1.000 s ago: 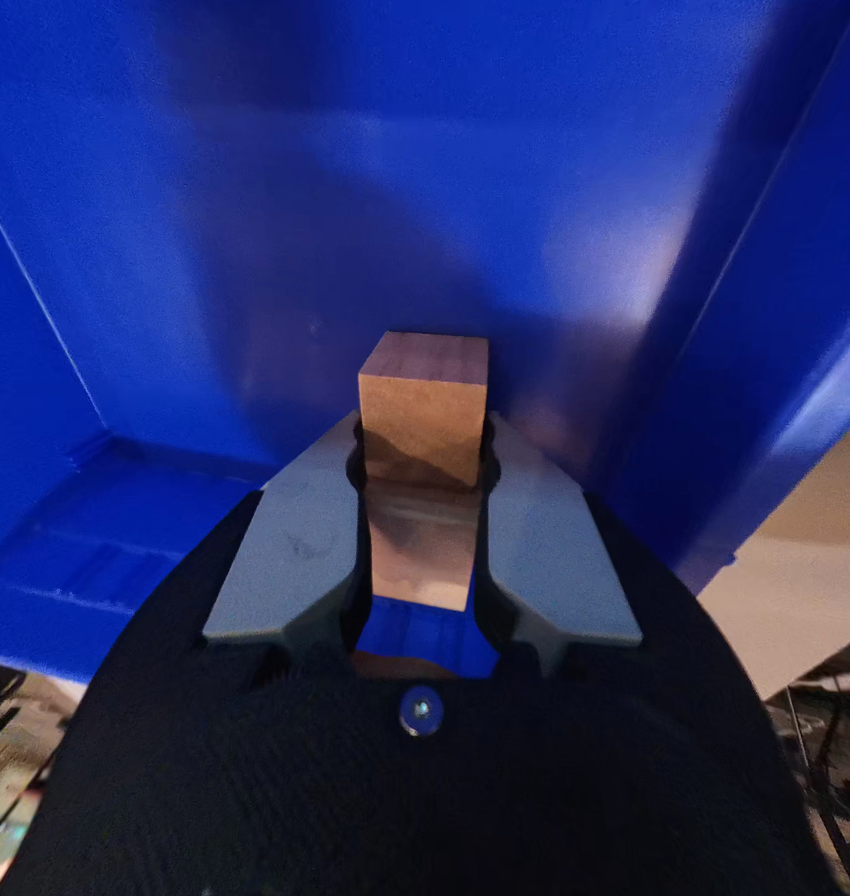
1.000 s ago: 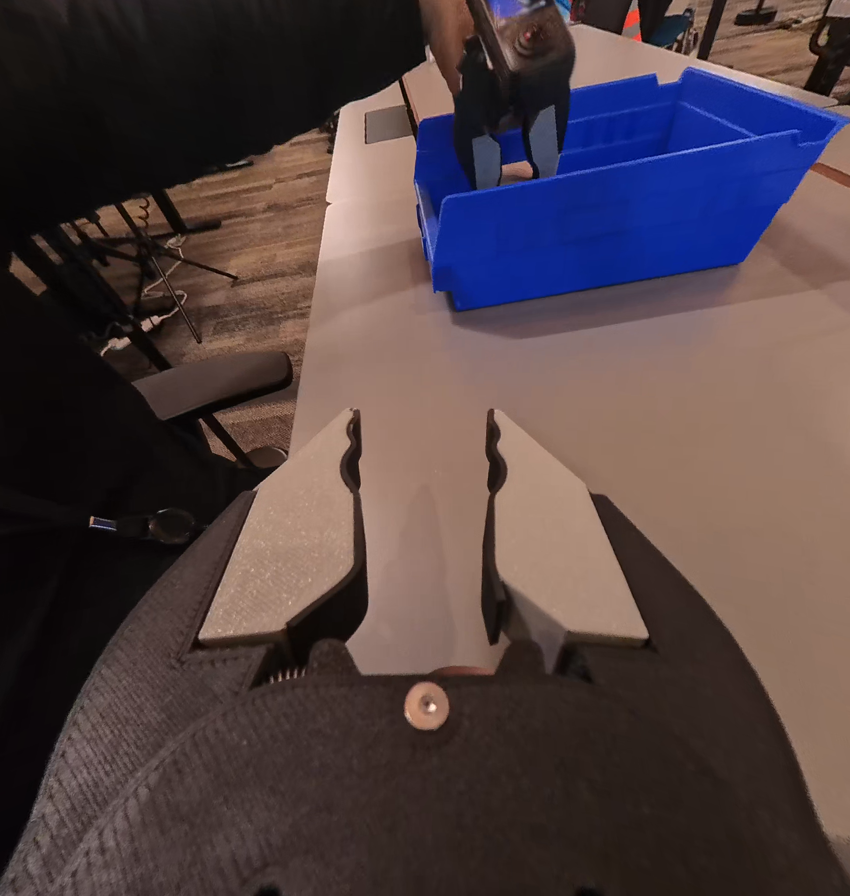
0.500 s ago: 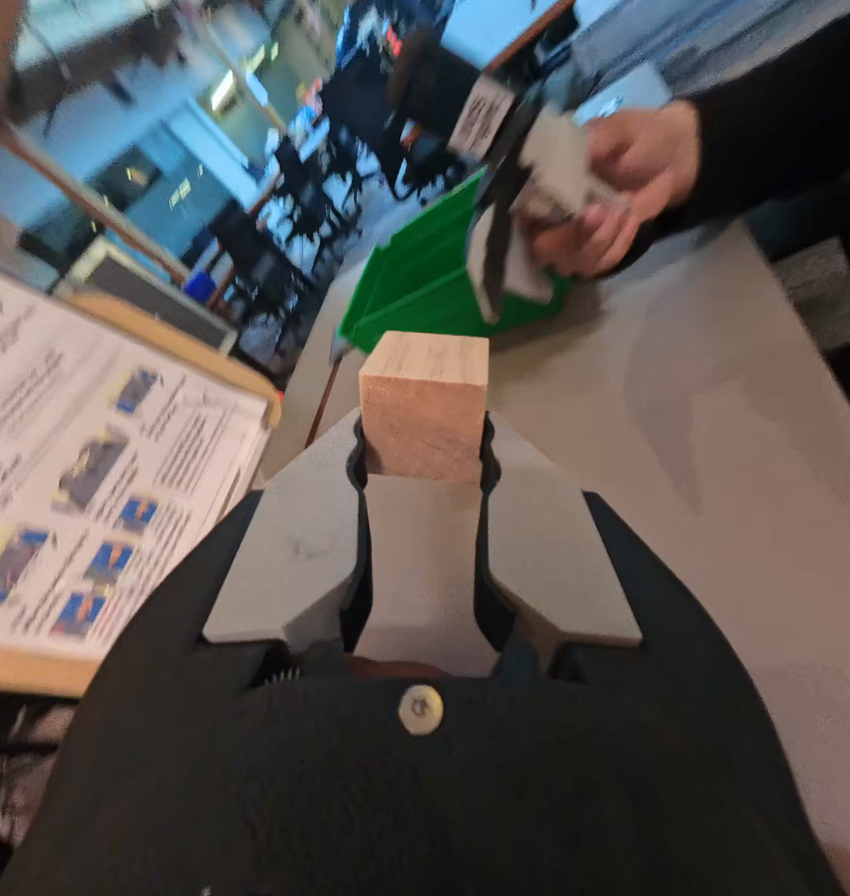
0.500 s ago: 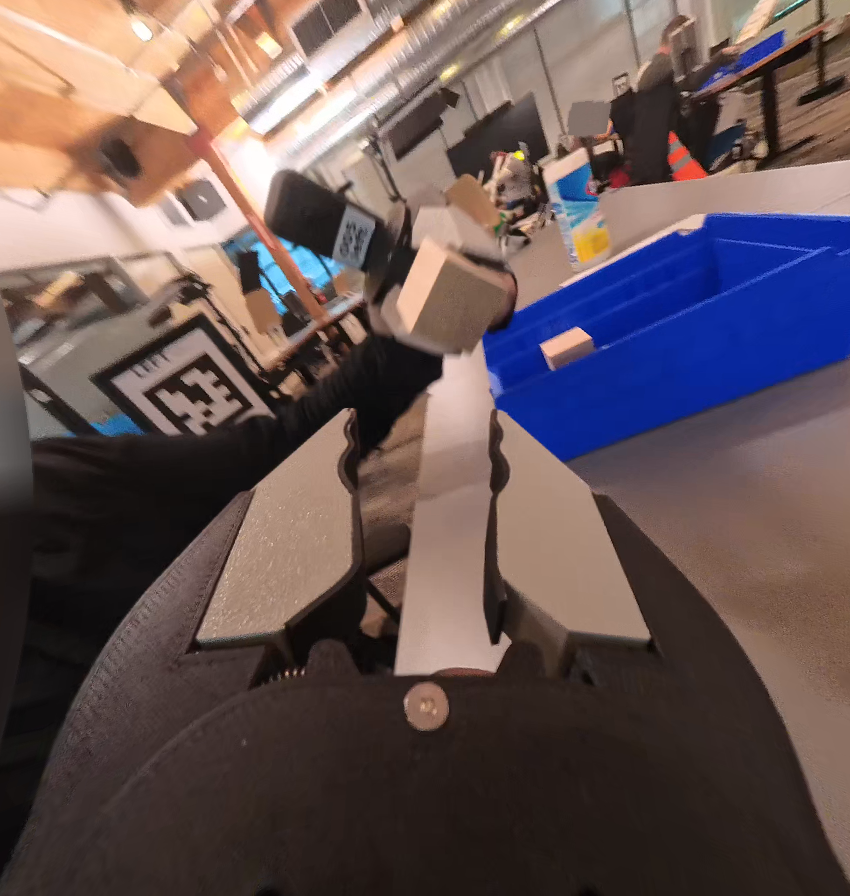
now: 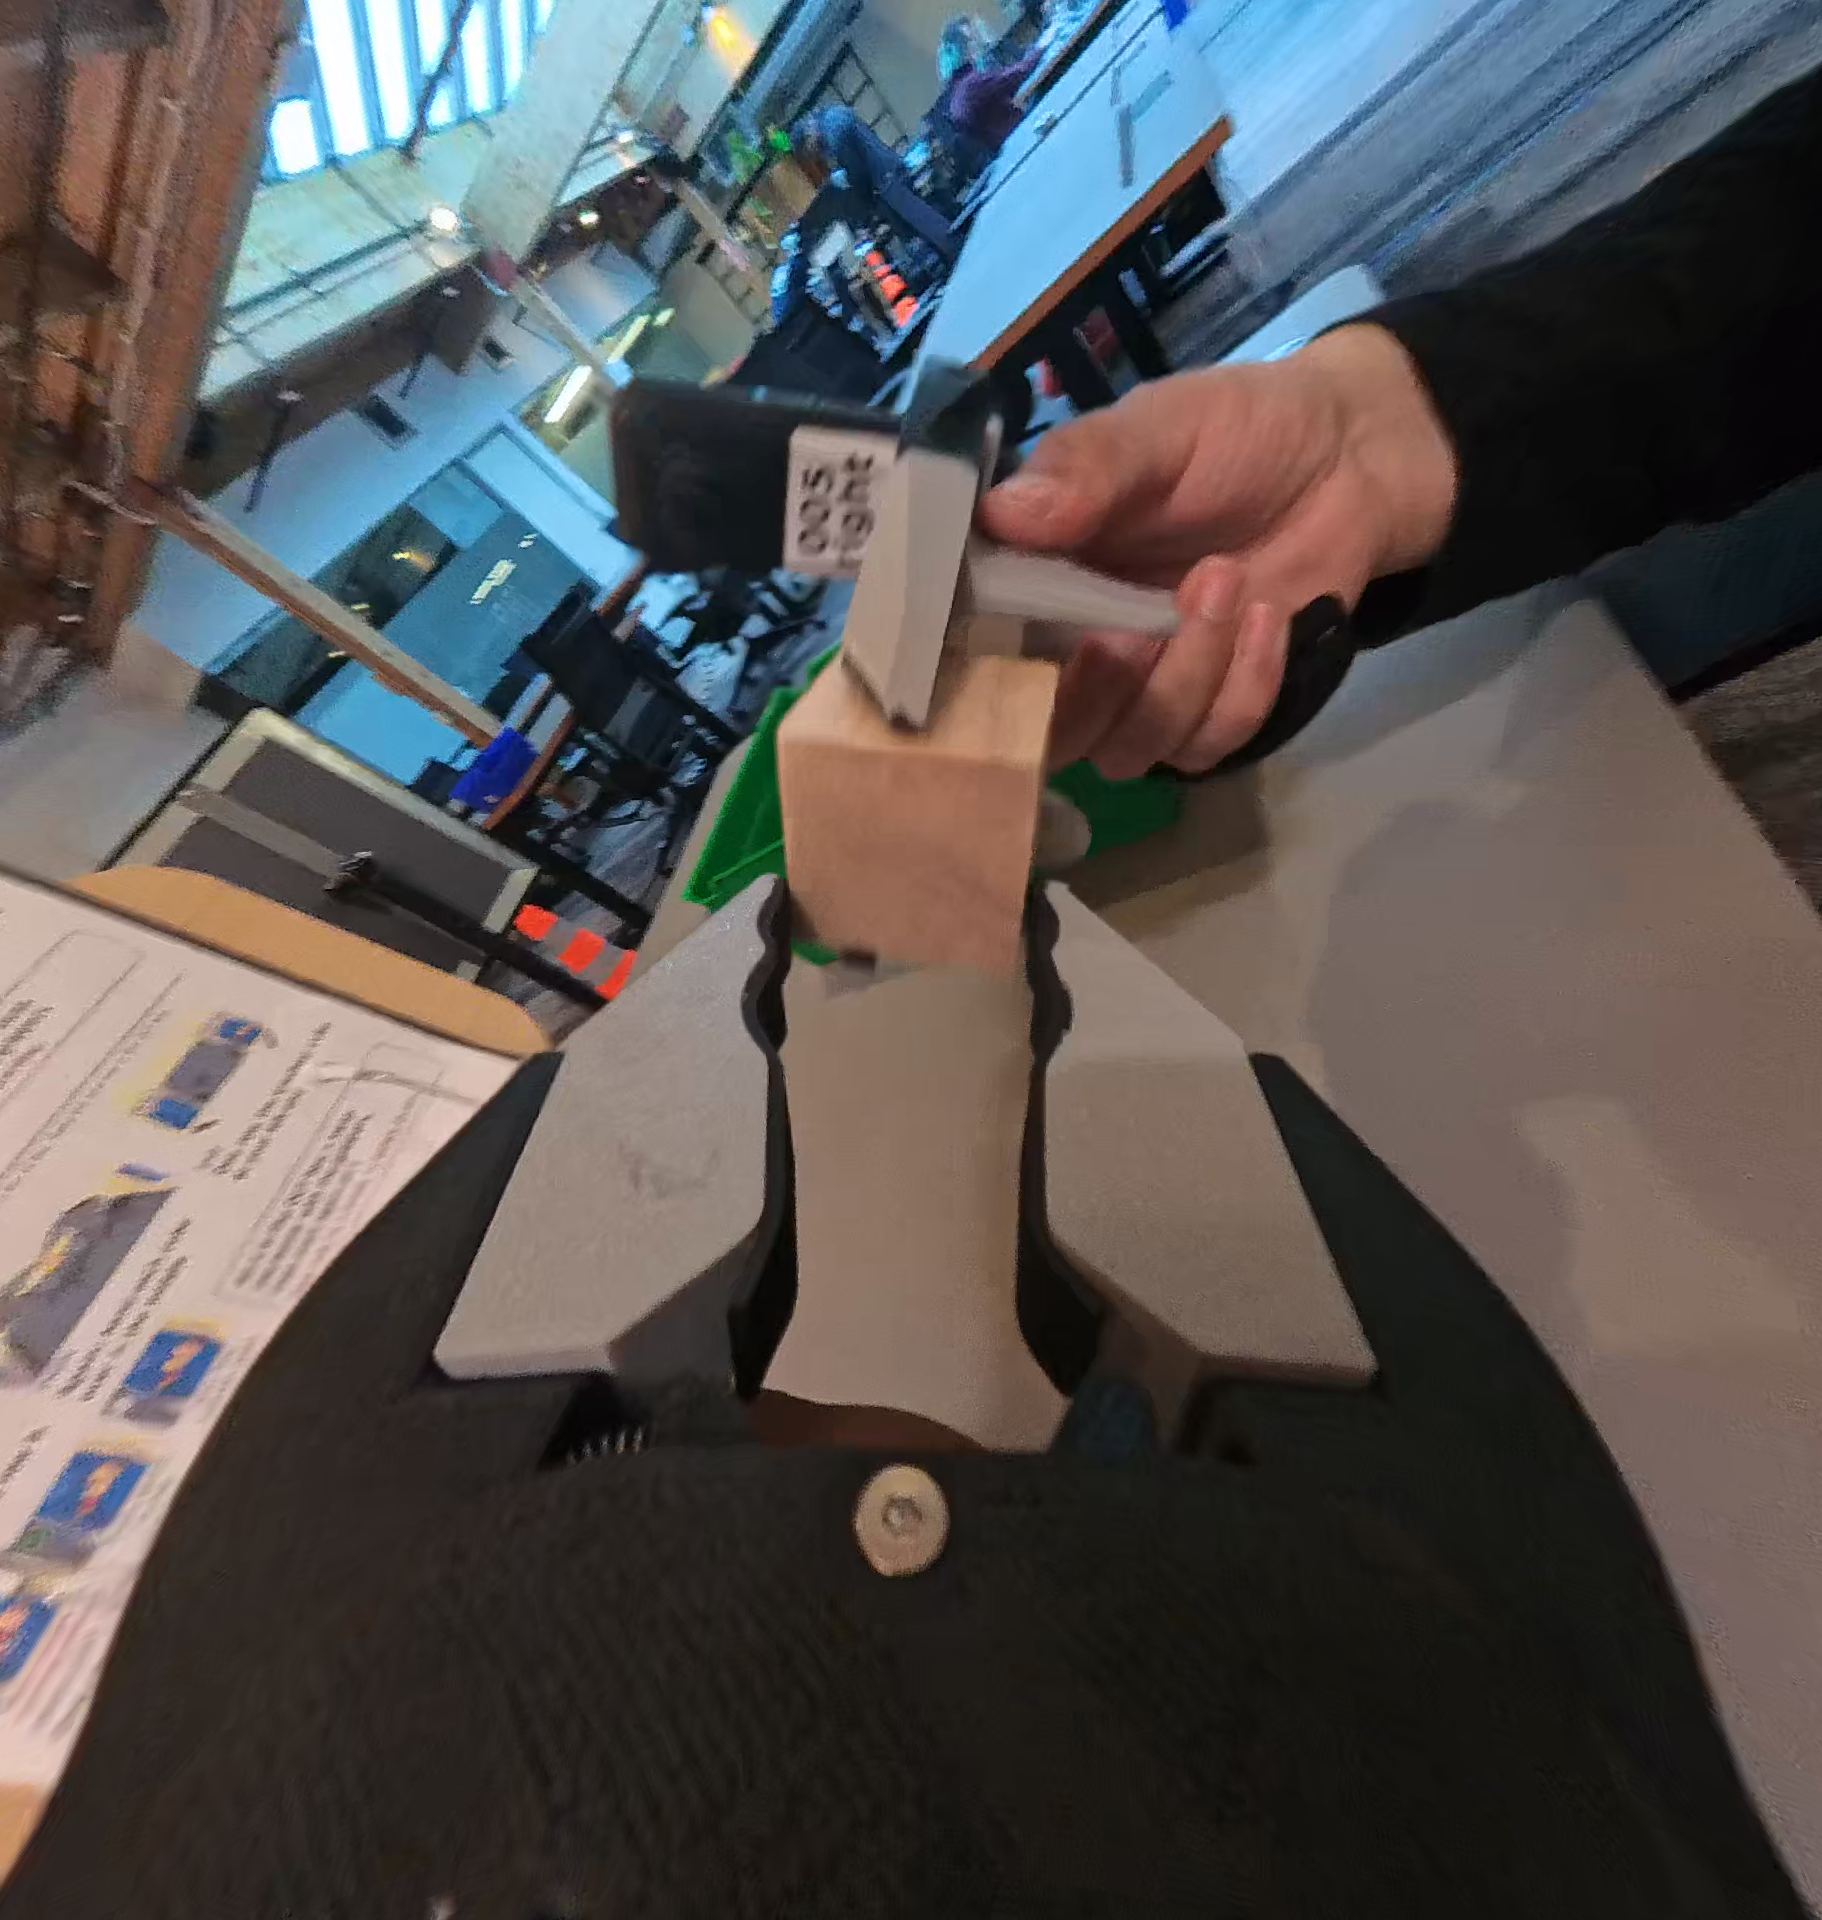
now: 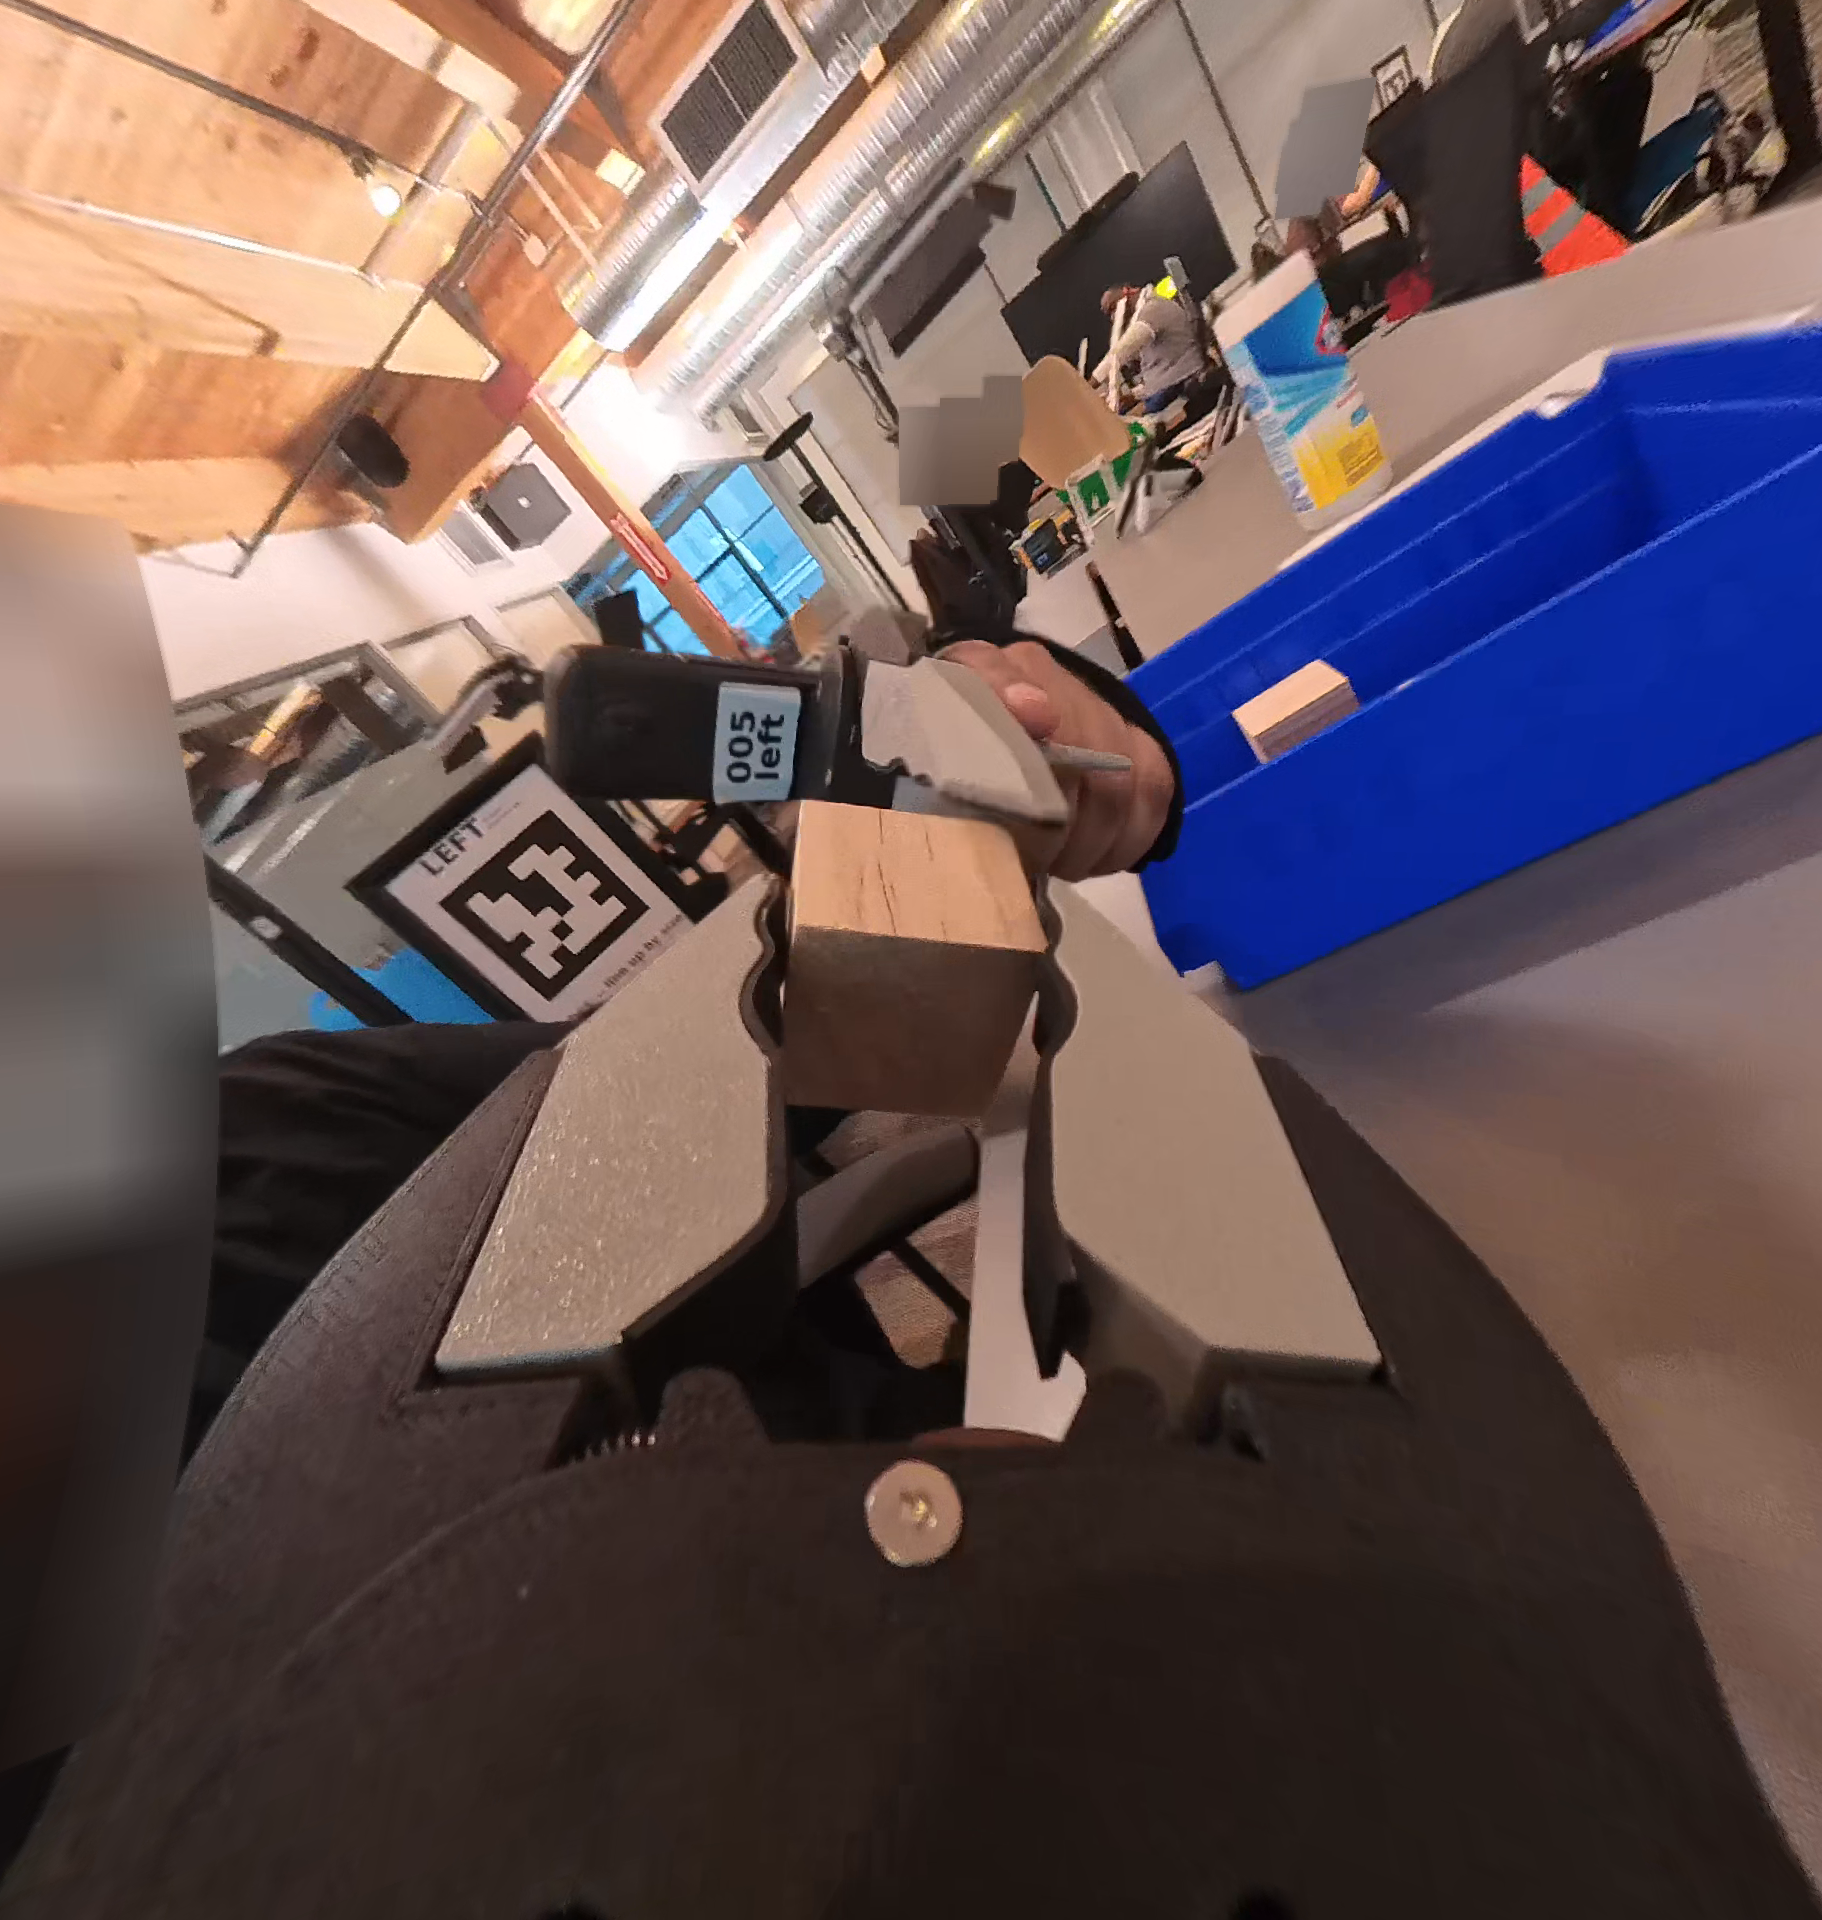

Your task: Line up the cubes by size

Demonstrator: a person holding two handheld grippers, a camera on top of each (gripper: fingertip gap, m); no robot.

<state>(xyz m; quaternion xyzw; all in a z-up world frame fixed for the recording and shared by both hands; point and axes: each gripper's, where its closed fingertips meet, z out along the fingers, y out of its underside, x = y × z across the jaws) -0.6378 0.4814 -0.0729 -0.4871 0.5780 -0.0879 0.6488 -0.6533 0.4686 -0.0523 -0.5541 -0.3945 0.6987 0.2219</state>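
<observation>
The grey table runs under both grippers, with a blue bin on it ahead of the right gripper and a green bin beyond the left one. A printed sheet lies at the left edge in the left wrist view.

Both grippers meet in the air over the table on one wooden cube. The left gripper has its jaws about a cube-width apart, with the cube set between the fingertips and touching both. The right gripper reaches it from the opposite side, its jaws equally wide, its fingertips pressed on two other faces of the same cube. In the left wrist view one right finger lies across the cube's upper edge, with the hand behind it.

A second, smaller cube sits inside the blue bin, well apart from both grippers.
</observation>
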